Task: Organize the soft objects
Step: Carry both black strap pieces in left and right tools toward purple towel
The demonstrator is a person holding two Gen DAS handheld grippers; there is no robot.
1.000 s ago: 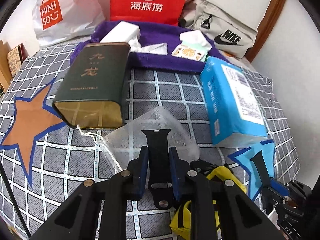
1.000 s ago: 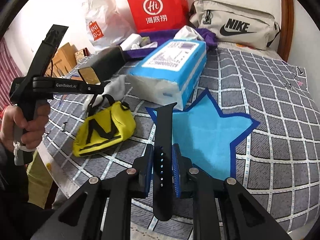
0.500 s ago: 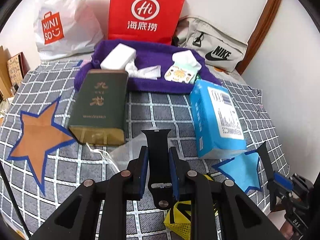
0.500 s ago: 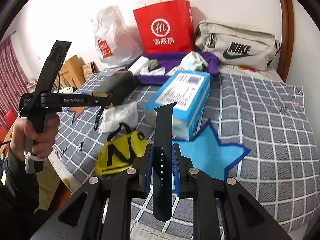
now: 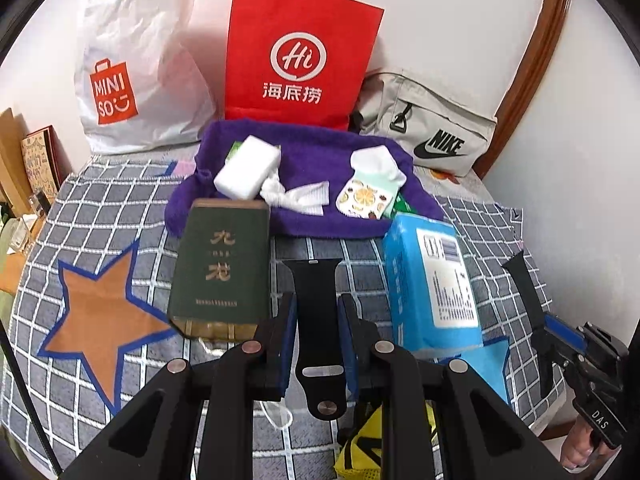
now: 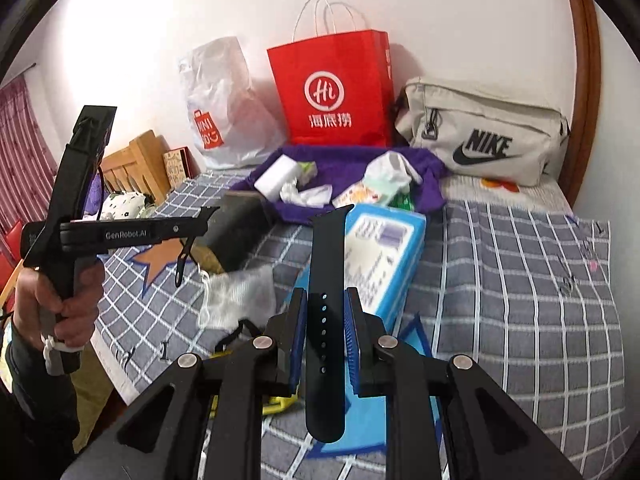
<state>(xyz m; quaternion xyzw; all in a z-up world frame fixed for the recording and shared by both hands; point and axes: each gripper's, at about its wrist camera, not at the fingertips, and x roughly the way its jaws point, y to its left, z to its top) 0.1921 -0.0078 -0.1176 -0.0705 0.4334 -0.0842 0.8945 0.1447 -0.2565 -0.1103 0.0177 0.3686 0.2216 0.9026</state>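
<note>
- Since both tongs are lifted over the bed [image 5: 100, 216], a loose pinch could drop either strap into the clutter.
- Readable writing: red Hi bag [image 5: 300, 56], MINISO bag [image 5: 132, 76], NIKE pouch [image 5: 432, 136].
- Purple towel [image 5: 304, 184] near them already carries soft items and looks like the collecting spot.
- Left tongs [image 5: 316, 330] are clamped on a short black strap half [image 5: 314, 292].
- Right tongs [image 6: 325, 332] pinch the holed strap half [image 6: 326, 280]; "GenRobot.AI" shows on the left tool.

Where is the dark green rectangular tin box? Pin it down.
In the left wrist view, the dark green rectangular tin box lies left of centre on the checked bedspread, its far end against the purple towel, beside the orange star patch.
</note>
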